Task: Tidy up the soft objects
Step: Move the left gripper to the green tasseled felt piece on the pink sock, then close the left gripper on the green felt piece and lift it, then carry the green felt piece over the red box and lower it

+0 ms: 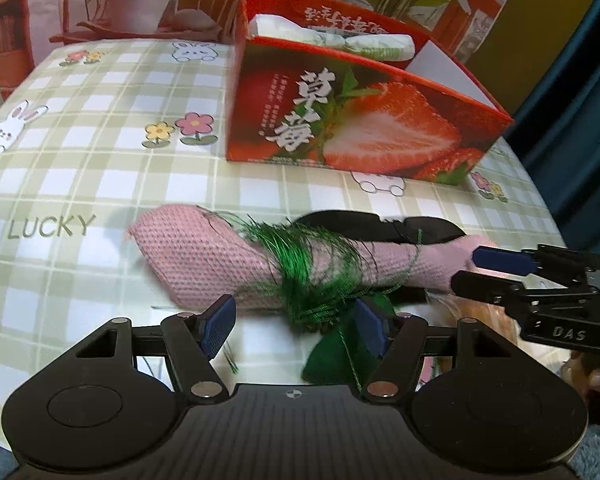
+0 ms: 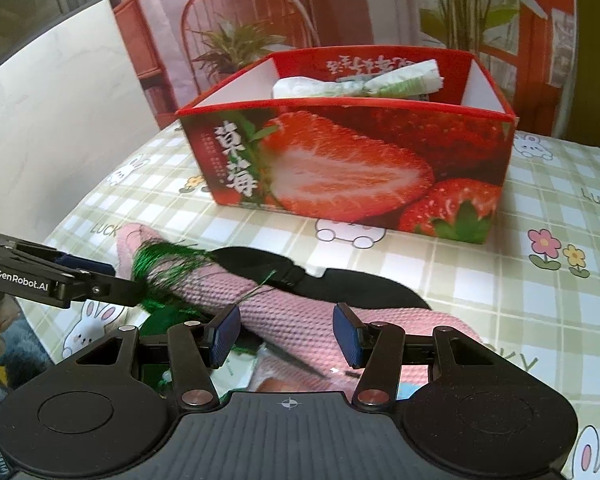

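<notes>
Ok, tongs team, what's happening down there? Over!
Both tongs open, left and right, over pink knit cloth. Green tassel tangled round it. Black mask underneath. Strawberry box waiting behind.

1. The black eye mask [image 2: 340, 284] is lying partly hidden behind the pink knitted cloth [image 2: 284, 312].
2. A clear packet [image 2: 288, 376] is showing only in part behind the near gripper body.
3. The white bundle [image 2: 356, 80] is sitting half hidden by the strawberry box [image 2: 340, 168] wall.
4. A person's hand [image 1: 592, 376] is being cut off at the right edge.
</notes>
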Tool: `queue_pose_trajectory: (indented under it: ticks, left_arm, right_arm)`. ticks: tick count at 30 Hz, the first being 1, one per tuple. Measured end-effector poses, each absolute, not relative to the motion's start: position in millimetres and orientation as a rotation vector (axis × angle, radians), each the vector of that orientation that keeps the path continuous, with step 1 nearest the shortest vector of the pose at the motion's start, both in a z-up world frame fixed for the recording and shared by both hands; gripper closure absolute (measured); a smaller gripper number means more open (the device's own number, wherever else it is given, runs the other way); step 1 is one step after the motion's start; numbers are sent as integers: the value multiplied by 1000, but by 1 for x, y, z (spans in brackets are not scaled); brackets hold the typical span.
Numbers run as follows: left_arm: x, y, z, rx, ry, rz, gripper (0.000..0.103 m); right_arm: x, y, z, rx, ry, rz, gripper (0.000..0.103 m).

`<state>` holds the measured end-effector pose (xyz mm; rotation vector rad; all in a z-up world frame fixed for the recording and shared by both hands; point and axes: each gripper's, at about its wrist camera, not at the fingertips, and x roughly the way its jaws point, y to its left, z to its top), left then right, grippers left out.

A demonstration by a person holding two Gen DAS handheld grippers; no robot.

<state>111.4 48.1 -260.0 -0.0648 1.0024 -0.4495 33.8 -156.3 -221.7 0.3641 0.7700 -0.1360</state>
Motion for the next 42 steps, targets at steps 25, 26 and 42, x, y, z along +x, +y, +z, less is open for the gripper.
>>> queue_pose_trajectory:
  ticks: [25, 26, 42]
  left_arm:
    - [103, 47, -291, -215, 1060, -673, 63]
    - [103, 45, -292, -215, 1064, -679, 63]
    - [109, 42, -297, -225, 1084, -735, 62]
  right_arm:
    - [50, -94, -226, 214, 869, 60, 55]
    - [51, -92, -227, 213, 874, 68, 55]
    - [63, -92, -241, 275, 927, 119, 58]
